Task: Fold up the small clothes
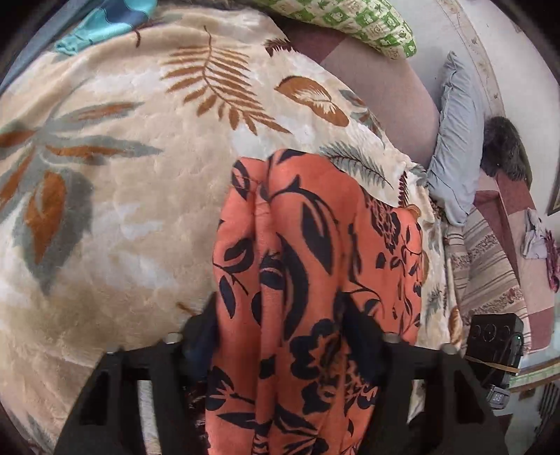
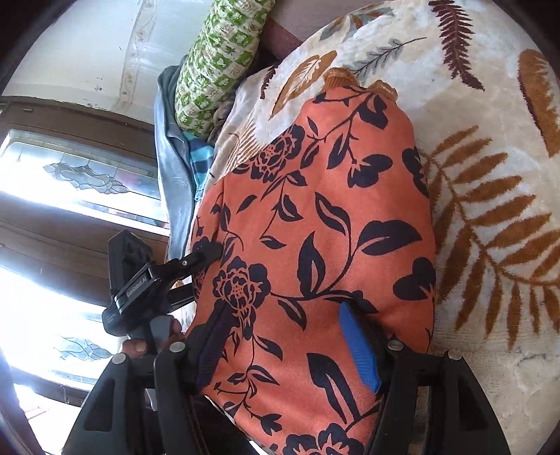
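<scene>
An orange garment with a black flower print (image 1: 315,266) hangs over a cream blanket with brown fern leaves (image 1: 122,196). My left gripper (image 1: 280,336) is shut on a bunched edge of it, the cloth draped over both fingers. In the right wrist view the same garment (image 2: 322,224) spreads flat from my right gripper (image 2: 287,350), which is shut on its near edge; a blue pad (image 2: 360,346) shows through. The left gripper (image 2: 206,252) pinches the garment's left edge in that view.
A green-and-white checked pillow (image 1: 367,24) lies at the bed's far edge, also in the right wrist view (image 2: 217,66). A grey cushion (image 1: 455,140) and striped cloth (image 1: 486,259) lie to the right. A black device (image 1: 497,346) sits nearby. Bright windows (image 2: 70,175) fill the left.
</scene>
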A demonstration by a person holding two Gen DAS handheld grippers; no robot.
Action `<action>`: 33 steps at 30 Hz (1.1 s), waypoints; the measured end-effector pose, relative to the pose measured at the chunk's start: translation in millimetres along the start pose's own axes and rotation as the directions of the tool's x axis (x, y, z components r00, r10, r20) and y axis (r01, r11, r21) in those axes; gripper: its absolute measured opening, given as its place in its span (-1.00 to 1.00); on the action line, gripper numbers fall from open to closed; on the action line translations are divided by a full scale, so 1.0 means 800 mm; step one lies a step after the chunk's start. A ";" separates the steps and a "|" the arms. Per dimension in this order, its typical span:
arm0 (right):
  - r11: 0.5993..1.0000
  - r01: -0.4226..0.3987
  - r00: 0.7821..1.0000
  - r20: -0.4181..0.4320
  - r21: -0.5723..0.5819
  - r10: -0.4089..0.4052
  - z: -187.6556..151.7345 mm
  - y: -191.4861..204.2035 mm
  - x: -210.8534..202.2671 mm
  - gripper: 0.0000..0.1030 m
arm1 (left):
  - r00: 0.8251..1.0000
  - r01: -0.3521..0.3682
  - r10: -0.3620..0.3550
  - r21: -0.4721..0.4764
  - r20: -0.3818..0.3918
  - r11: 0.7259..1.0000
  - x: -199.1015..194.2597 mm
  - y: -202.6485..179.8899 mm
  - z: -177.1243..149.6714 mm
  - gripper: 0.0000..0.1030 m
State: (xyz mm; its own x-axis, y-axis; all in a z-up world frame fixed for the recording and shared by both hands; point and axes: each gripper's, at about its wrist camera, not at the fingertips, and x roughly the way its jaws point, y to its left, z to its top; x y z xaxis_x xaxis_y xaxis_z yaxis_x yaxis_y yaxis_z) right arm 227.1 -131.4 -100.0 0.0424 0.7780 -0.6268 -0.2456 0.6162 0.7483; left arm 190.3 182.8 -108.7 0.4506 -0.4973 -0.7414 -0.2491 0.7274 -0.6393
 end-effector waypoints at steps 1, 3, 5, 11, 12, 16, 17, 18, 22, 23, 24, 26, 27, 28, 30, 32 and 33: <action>1.000 -0.004 1.000 0.000 0.001 0.004 0.000 -0.001 0.000 0.31 | 1.000 0.017 -0.017 -0.024 -0.004 1.000 0.000 0.002 0.004 -0.14; 1.000 -0.009 1.000 0.000 0.000 0.009 0.000 -0.001 -0.001 0.31 | 1.000 -0.011 0.011 0.010 0.010 1.000 -0.005 -0.010 0.007 -0.39; 1.000 -0.011 1.000 -0.002 -0.004 0.011 -0.001 -0.001 -0.001 0.31 | 0.990 -0.118 0.106 0.147 0.089 0.982 -0.017 -0.041 0.001 -0.48; 1.000 -0.009 1.000 -0.004 -0.006 0.009 -0.002 0.001 -0.001 0.31 | 0.999 -0.027 0.025 0.047 0.042 0.999 -0.003 0.001 0.008 -0.36; 1.000 -0.004 1.000 -0.005 -0.010 0.004 -0.003 0.002 -0.001 0.31 | 0.997 -0.052 0.048 0.075 0.057 0.996 -0.012 -0.007 0.005 -0.33; 1.000 -0.011 1.000 0.000 0.007 0.011 -0.002 0.002 -0.006 0.31 | 0.991 -0.093 0.077 0.155 0.106 0.984 -0.052 -0.027 -0.020 -0.04; 1.000 -0.015 1.000 0.002 0.011 0.015 -0.002 0.002 -0.007 0.31 | 0.990 -0.098 0.081 0.151 0.112 0.984 -0.062 -0.023 -0.030 0.19; 1.000 -0.014 1.000 0.003 0.013 0.014 -0.002 0.002 -0.008 0.31 | 0.989 -0.103 0.087 0.144 0.117 0.984 -0.072 -0.020 -0.042 0.32; 1.000 -0.009 1.000 0.008 0.012 0.009 -0.003 0.002 -0.006 0.31 | 0.994 -0.076 0.067 0.105 0.085 0.992 -0.090 0.000 -0.090 0.32; 1.000 -0.007 1.000 0.009 0.012 0.007 -0.003 0.003 -0.006 0.31 | 0.996 -0.071 0.065 0.088 0.068 0.994 -0.087 0.003 -0.100 0.32; 1.000 -0.003 1.000 0.009 0.010 0.003 -0.003 0.003 -0.006 0.32 | 0.997 -0.070 0.067 0.068 0.045 0.995 -0.083 0.009 -0.110 0.32; 1.000 0.003 1.000 0.007 0.008 -0.003 -0.003 0.005 -0.005 0.32 | 0.998 -0.065 0.065 0.049 0.012 0.997 -0.074 0.013 -0.126 0.32; 1.000 0.005 1.000 0.006 0.008 -0.005 -0.003 0.005 -0.005 0.32 | 0.998 -0.065 0.065 0.047 0.001 0.997 -0.070 0.014 -0.131 0.32; 1.000 0.007 1.000 0.004 0.007 -0.007 -0.002 0.005 -0.005 0.32 | 0.998 -0.069 0.069 0.050 0.000 0.996 -0.067 0.014 -0.134 0.32; 1.000 0.009 1.000 0.006 0.010 -0.009 -0.002 0.007 -0.003 0.32 | 0.997 -0.075 0.075 0.059 0.007 0.995 -0.069 0.010 -0.138 -0.02; 1.000 0.010 1.000 0.007 0.013 -0.010 -0.002 0.006 -0.002 0.32 | 1.000 -0.020 0.020 0.010 0.009 1.000 -0.079 0.011 -0.138 -0.62; 1.000 0.010 1.000 0.007 0.014 -0.011 -0.002 0.006 -0.003 0.32 | 0.999 -0.008 0.008 0.006 0.035 1.000 -0.088 0.007 -0.140 -0.62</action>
State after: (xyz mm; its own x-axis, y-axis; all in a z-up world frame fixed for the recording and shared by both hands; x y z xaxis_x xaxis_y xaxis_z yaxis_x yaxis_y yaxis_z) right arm 224.1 -130.4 -95.5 0.0513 0.7723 -0.6332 -0.2312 0.6260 0.7447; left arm 61.1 169.2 -82.7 0.4780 -0.4749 -0.7389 -0.2478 0.7341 -0.6322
